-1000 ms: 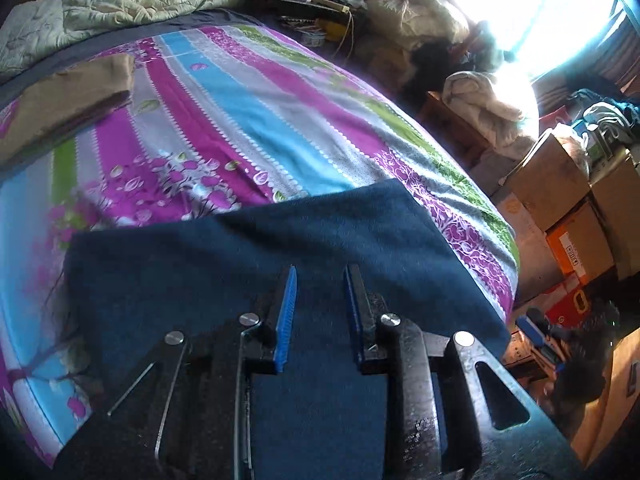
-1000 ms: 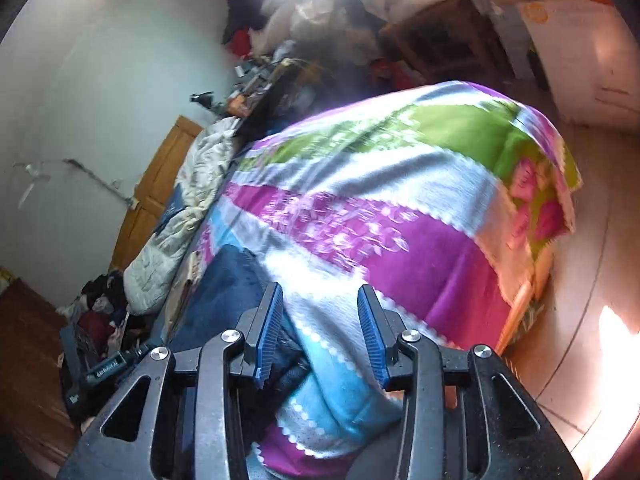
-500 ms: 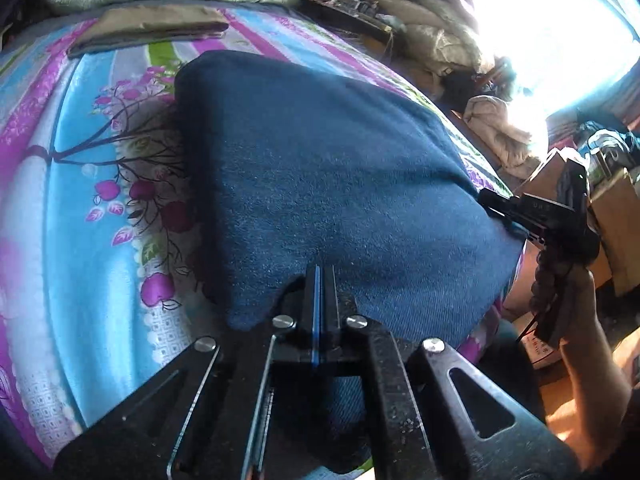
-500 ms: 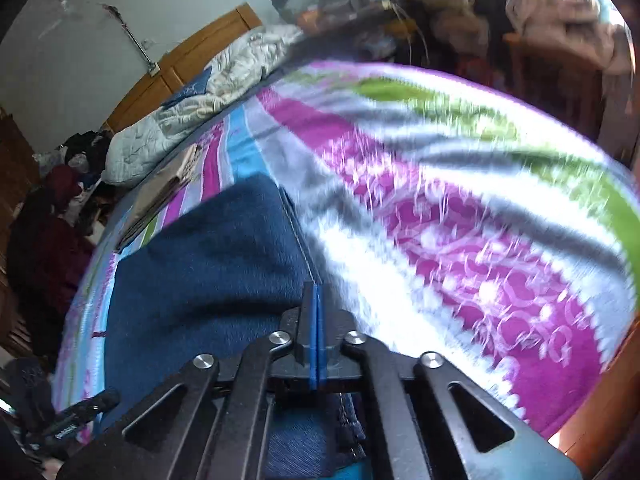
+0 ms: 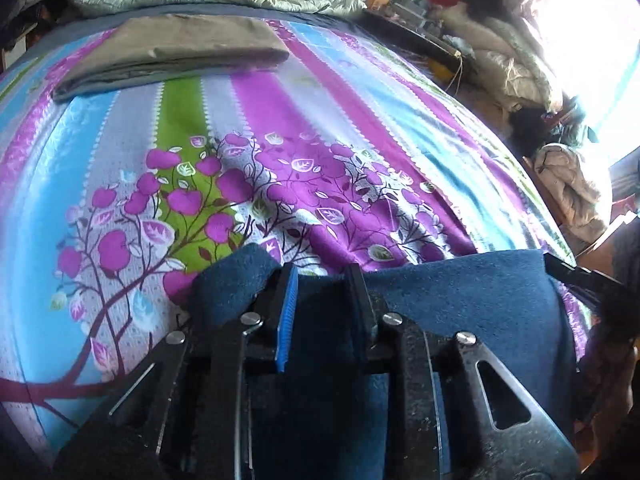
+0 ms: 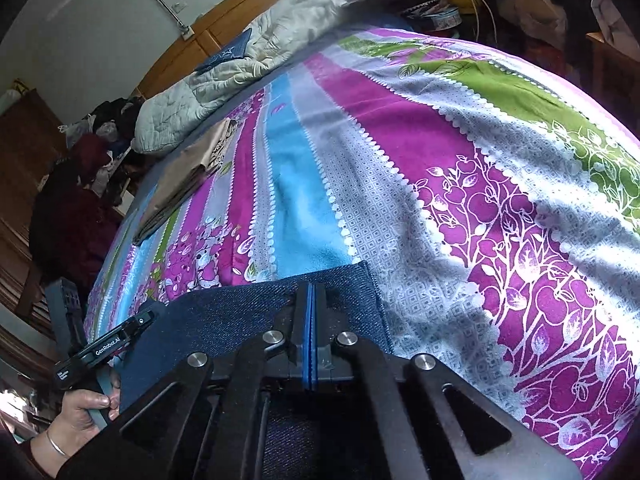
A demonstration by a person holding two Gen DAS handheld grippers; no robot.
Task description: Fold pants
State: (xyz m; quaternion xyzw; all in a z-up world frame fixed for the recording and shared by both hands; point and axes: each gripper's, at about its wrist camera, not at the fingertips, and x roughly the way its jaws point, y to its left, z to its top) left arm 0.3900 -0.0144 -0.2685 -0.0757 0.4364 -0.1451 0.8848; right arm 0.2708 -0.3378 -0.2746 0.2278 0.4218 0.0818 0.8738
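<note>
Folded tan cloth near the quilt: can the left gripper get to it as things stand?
Probably yes. The left gripper stands open over the blue denim pants, holding nothing, and only bare striped floral bedspread lies between it and the folded tan cloth.

Left gripper (image 5: 322, 280): jaws parted, blue pad faces apart, fingers pointing forward and slightly down; seen from the right wrist view its black body juts in at lower left, gripped by the person's left hand (image 6: 82, 410), bracelet on the wrist. Right gripper (image 6: 310, 300): jaws pressed together, blue pads meeting in one thin line; fingers level, pointing forward.
</note>
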